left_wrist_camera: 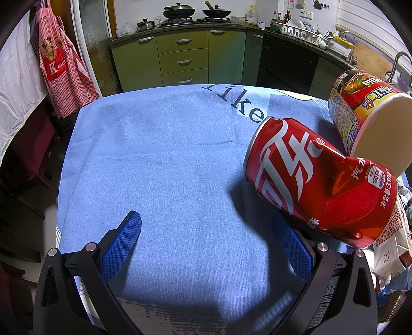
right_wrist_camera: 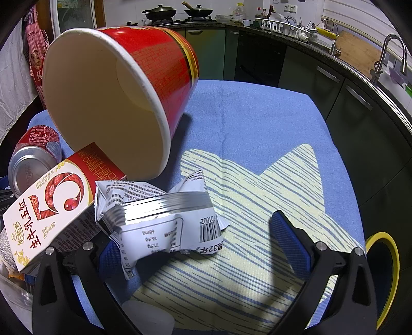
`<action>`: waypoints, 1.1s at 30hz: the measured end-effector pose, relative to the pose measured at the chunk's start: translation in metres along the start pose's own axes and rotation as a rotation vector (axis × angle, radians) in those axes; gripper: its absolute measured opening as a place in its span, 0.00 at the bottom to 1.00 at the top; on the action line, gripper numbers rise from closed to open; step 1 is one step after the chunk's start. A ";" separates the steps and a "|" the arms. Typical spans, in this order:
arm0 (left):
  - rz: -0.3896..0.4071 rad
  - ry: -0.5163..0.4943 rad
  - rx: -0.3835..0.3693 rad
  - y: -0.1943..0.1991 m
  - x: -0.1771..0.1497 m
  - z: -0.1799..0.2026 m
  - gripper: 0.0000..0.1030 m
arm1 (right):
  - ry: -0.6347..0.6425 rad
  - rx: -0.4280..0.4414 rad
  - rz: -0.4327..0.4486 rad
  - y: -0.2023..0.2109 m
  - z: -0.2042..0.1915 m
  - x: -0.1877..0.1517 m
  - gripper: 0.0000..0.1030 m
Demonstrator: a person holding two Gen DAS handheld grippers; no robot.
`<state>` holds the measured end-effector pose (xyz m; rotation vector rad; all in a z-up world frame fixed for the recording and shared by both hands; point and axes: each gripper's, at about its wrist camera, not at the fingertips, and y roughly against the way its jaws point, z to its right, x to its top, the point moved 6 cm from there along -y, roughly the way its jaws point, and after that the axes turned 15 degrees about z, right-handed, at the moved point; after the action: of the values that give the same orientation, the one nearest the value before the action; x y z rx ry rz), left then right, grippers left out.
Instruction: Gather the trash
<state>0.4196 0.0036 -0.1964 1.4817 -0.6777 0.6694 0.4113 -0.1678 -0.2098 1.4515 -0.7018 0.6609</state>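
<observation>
A dented red soda can (left_wrist_camera: 319, 177) lies on the blue tablecloth (left_wrist_camera: 164, 154), over my left gripper's right finger. My left gripper (left_wrist_camera: 206, 232) is open and empty. A red noodle cup (left_wrist_camera: 370, 116) lies on its side behind the can. In the right wrist view the noodle cup (right_wrist_camera: 116, 98) lies tipped with its mouth toward me, beside the can (right_wrist_camera: 33, 157), a red-and-white milk carton (right_wrist_camera: 51, 203) and a crumpled white wrapper (right_wrist_camera: 159, 216). My right gripper (right_wrist_camera: 195, 232) is open; the wrapper lies over its left finger.
Kitchen cabinets (left_wrist_camera: 182, 54) and a stove with pans (left_wrist_camera: 195, 11) stand behind the table. A sink and faucet (right_wrist_camera: 391, 51) are at the right. A yellow-rimmed bin (right_wrist_camera: 383, 273) sits off the table's right edge. A red apron (left_wrist_camera: 59, 67) hangs at left.
</observation>
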 end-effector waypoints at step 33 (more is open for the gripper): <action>0.000 -0.005 -0.016 0.006 -0.004 -0.020 0.96 | -0.052 -0.081 0.066 0.031 0.063 0.000 0.94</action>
<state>0.4122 0.0232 -0.1953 1.4688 -0.6850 0.6593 0.3861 -0.2306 -0.1897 1.3800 -0.8108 0.6401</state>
